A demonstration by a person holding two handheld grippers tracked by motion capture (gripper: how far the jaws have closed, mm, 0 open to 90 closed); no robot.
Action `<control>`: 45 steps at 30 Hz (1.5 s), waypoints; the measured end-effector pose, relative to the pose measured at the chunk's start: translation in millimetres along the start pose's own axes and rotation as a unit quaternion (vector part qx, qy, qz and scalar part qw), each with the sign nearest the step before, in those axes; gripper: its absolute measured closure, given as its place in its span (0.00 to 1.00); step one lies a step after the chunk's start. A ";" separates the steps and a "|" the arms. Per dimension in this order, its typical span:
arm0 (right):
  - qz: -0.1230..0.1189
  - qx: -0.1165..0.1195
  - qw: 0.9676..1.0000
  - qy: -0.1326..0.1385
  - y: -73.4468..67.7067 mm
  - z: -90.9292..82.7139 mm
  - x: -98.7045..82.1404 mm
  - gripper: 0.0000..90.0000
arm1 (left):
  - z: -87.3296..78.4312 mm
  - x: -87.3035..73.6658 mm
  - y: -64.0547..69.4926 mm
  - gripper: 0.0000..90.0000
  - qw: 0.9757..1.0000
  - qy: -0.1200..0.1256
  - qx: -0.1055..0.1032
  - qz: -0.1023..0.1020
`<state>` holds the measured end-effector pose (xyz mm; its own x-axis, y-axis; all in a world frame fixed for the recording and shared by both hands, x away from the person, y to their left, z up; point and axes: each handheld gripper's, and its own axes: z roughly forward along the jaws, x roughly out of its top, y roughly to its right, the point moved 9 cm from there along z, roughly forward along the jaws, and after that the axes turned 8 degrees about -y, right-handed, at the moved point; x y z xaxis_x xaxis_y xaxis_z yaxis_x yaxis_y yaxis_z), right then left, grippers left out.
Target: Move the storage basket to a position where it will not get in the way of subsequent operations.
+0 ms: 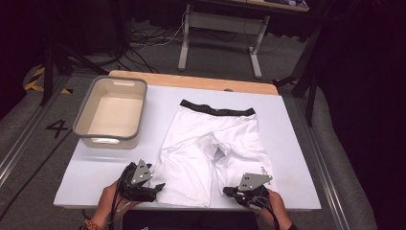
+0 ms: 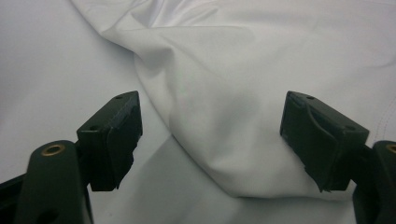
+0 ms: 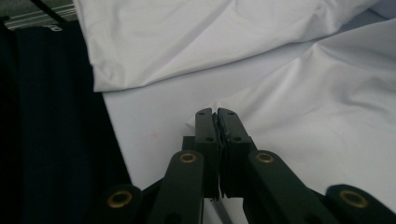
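right gripper (image 1: pixel 229 192): clenched on shorts (image 1: pixel 210 143) hem | left gripper (image 1: pixel 160 187): released at other leg | tub (image 1: pixel 85 112): holds nothing

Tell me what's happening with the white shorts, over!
Left tool open around a leg hem of the white shorts. Right tool shut, pinching the other hem. Nothing in the way; bin off left.

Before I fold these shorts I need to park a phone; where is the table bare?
Bare: right of the shorts to the table edge, and between the tub and the left gripper. Crowded: the near edge, where the right gripper pinches the hem.
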<state>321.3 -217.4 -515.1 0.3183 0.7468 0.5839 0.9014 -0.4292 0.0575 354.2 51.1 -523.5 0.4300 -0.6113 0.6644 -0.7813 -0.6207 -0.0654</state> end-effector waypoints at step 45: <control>0.184 -0.219 0.948 0.140 120.1 -63.3 -42.6 0.43 | 6.4 2.0 5.0 0.66 0.998 -0.034 -0.032 -0.043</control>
<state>397.4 -332.9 -481.8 0.4413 0.3676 0.8186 0.5172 -0.8497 0.1028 354.0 43.7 -527.3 0.5250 -0.5901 0.6133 -0.7661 -0.6416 0.0384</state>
